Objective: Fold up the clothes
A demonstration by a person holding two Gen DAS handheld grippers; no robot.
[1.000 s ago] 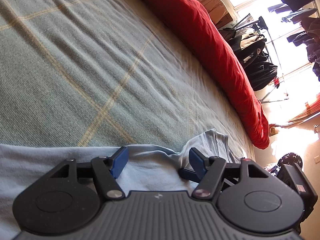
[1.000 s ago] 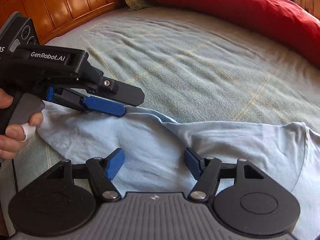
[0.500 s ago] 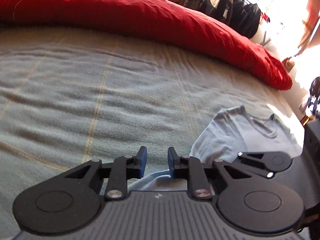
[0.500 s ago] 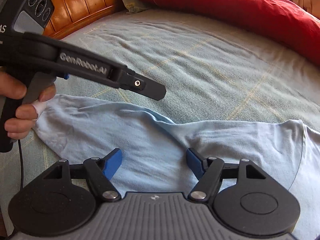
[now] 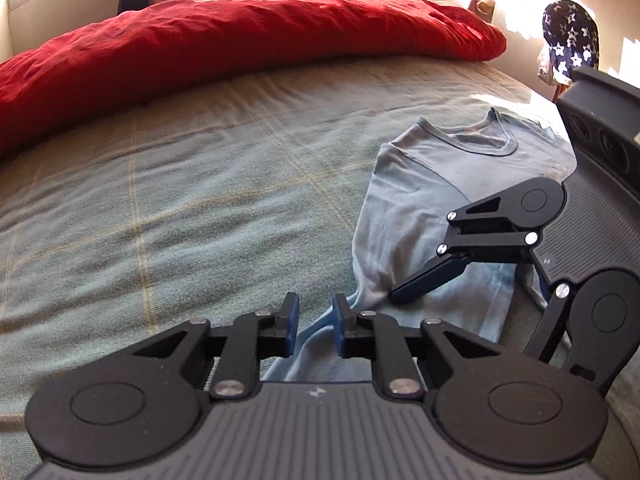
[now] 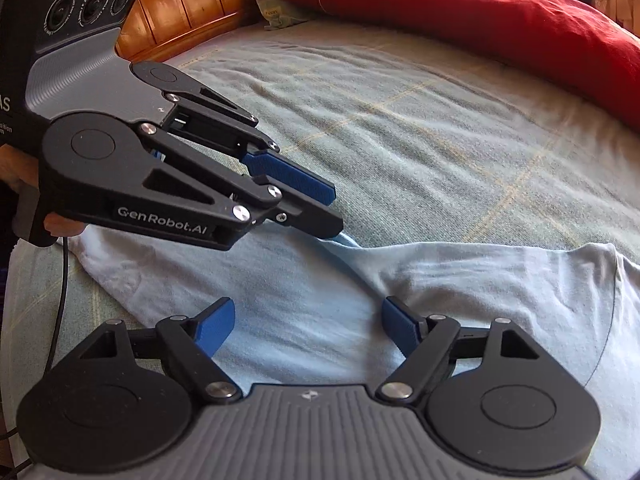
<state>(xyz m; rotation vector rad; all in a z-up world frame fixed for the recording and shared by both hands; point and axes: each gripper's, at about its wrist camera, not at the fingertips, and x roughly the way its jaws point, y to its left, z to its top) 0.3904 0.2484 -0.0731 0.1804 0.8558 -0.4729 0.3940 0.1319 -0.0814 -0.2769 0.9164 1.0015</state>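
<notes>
A light blue T-shirt lies flat on the bed, its collar toward the far side. My left gripper hovers at the shirt's near left edge. Its jaws stand close together with a narrow gap, and bedspread shows through that gap, so no cloth is pressed. In the right wrist view the left gripper points down at a raised fold of the shirt. My right gripper is over the shirt's middle, and its jaws are opening wide with only flat cloth beneath. It also shows as the right gripper at the right edge.
A grey-green checked bedspread covers the bed. A red duvet is bunched along the far side. A wooden headboard and a pillow are at the left end. A hand holds the left gripper, and a cable hangs below it.
The left gripper rolled from lying sideways to upright and shifted along the shirt's edge, and its jaws went from wide to a narrow gap. The right gripper's jaws spread a little wider; it stayed in place.
</notes>
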